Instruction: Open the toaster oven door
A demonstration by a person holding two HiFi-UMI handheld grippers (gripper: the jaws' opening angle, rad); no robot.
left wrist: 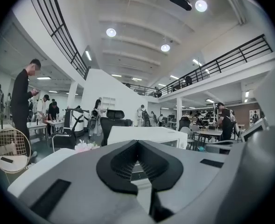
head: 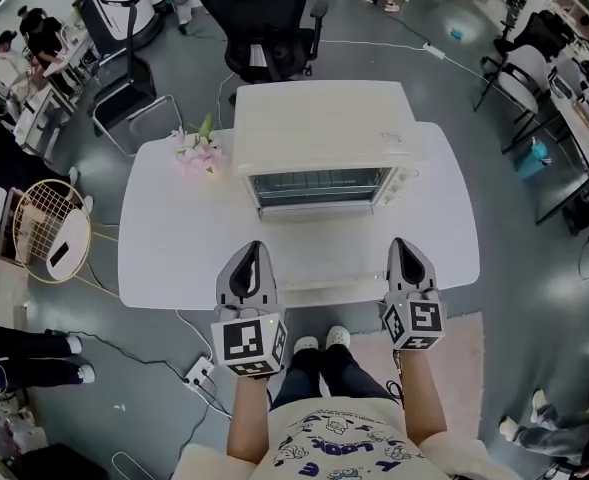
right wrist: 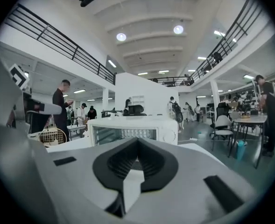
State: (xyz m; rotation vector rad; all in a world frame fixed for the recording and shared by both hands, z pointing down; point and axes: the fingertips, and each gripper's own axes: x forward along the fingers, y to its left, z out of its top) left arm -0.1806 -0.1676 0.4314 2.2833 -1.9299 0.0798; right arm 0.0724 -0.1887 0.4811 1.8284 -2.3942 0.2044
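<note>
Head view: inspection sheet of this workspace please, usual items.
Surface: white rounded table, carries oven and flowers.
Job's things: cream toaster oven at the far edge, glass door looks shut.
Clutter: pink flower bunch left of the oven.
Grippers: left gripper and right gripper both shut, empty, short of the oven.
Cables: white power strip on floor near the table; white cable behind.
Surroundings: black office chair behind table; people at desks, far left.

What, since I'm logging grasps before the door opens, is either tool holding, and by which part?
Nothing is held. The left tool and right tool have their jaws together and empty, short of the toaster oven.
</note>
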